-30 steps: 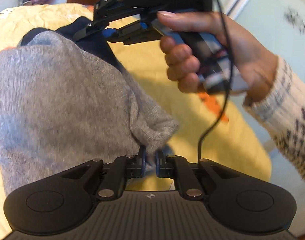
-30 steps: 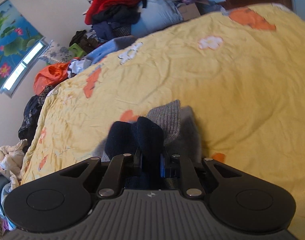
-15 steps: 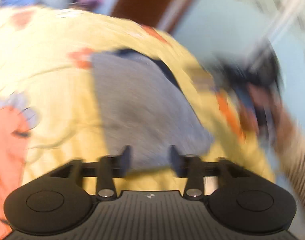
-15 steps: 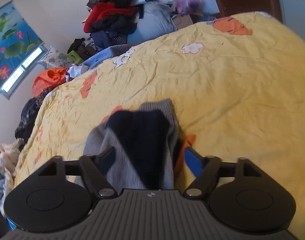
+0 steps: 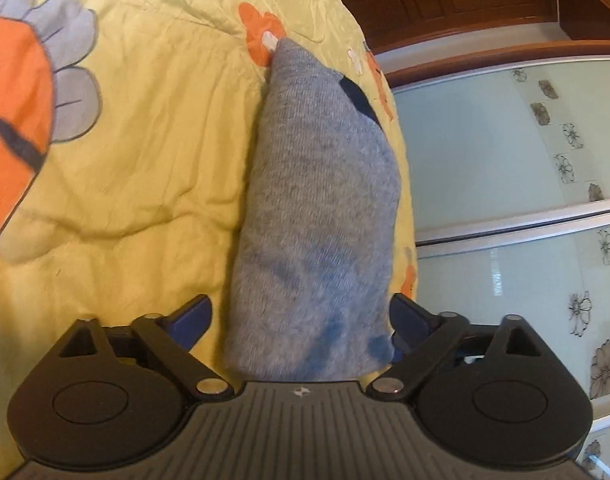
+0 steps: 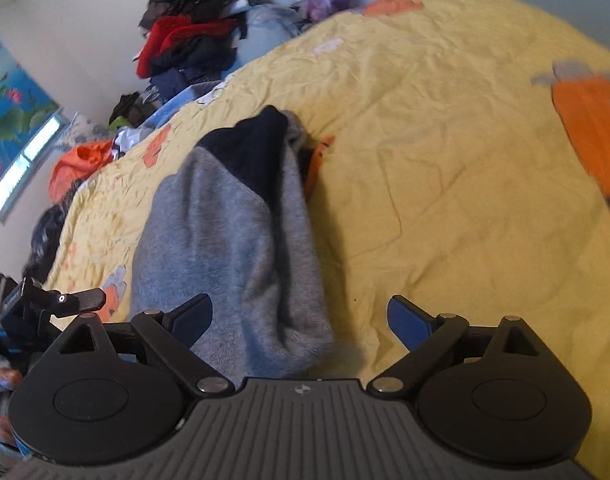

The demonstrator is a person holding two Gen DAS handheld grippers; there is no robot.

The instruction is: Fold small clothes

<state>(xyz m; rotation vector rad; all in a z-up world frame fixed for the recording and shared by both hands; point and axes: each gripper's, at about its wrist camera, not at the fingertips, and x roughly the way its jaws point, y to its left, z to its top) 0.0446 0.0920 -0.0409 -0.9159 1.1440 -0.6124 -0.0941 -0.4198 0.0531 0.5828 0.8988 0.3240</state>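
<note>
A small grey knit garment with dark navy trim [image 5: 317, 216] lies folded into a narrow strip on the yellow bedspread [image 5: 145, 160]. My left gripper [image 5: 301, 320] is open, its jaws on either side of the garment's near end, holding nothing. In the right wrist view the same garment [image 6: 225, 240] lies ahead with its navy end far away. My right gripper [image 6: 301, 316] is open and empty, its left finger over the garment's near end. The left gripper's tip [image 6: 81, 300] shows at the far left there.
The bedspread has orange and grey flower prints [image 5: 21, 120]. The bed's edge runs close to the garment's right side, with glass wardrobe doors [image 5: 505, 160] beyond. A pile of clothes [image 6: 193, 48] lies at the far end of the bed, with more along its left side.
Both grippers have let go of the garment and opened wide. The garment has dropped flat onto the bed. The left gripper has swung round and now faces along the garment.
</note>
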